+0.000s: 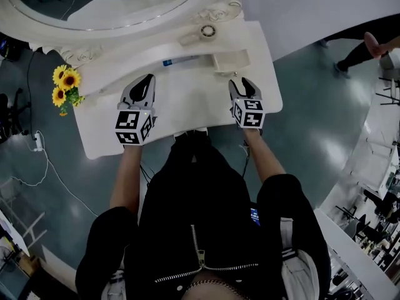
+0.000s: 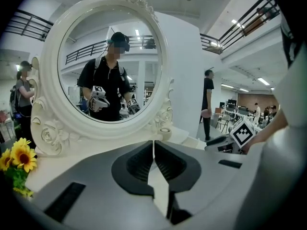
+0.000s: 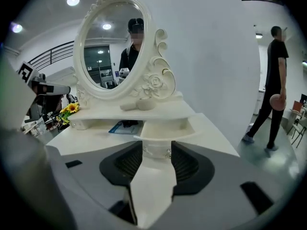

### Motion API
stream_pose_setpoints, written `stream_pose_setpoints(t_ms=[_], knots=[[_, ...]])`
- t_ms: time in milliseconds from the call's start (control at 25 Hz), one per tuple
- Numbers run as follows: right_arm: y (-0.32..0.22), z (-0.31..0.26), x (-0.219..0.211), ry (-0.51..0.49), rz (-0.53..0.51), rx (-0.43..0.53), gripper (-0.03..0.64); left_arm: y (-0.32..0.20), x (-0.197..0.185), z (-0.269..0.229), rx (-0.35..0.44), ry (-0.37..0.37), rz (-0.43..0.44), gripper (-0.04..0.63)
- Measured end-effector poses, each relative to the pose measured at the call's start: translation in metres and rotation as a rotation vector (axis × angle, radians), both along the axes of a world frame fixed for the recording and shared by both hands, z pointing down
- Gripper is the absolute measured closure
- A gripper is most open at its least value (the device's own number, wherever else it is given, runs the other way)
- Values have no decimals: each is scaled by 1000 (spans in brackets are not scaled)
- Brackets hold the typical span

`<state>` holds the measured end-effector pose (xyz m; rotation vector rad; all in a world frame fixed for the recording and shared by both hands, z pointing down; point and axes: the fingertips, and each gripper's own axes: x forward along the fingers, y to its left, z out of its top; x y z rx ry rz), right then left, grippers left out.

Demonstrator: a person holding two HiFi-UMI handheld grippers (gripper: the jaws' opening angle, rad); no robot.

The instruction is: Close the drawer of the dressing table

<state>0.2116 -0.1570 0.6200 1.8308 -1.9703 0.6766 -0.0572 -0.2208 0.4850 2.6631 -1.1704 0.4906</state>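
Drawer (image 3: 162, 124) just ahead of R gripper (image 1: 244, 84) fingers, spread wide; L gripper (image 1: 147, 81) fingers closed

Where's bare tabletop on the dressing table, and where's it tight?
Free: tabletop strip between left gripper and right gripper, in front of the blue item; also the front-left corner near the sunflowers. Crowded: back right, around the open drawer.

We hold our left forearm (image 1: 125, 180) and right forearm (image 1: 270, 161) stretched out ahead, roughly parallel, with both grippers pointing forward and tilted downward. Our left gripper (image 1: 145, 80) has its jaws closed tip to tip on nothing. Our right gripper (image 1: 244, 83) has its jaws spread apart, the pads pressing on nothing.
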Motion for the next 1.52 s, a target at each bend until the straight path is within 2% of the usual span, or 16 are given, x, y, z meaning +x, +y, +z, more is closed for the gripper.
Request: stream_pose_setpoints(t_ms=[560,760,920,1520], knots=[[-22,68,19,25,0,-168,451,-6,-32,12,-33,-31,-97,568],[-27,74,19,25,0,-176,469,-9,-38,15,-39,-34,-121,568],[-27,77,23,39,15,-190,513,-9,-35,17,-42,-31,-129,568],[-27,71,24,54,-17,-190,518,-11,-32,16,-38,-28,-132,568]])
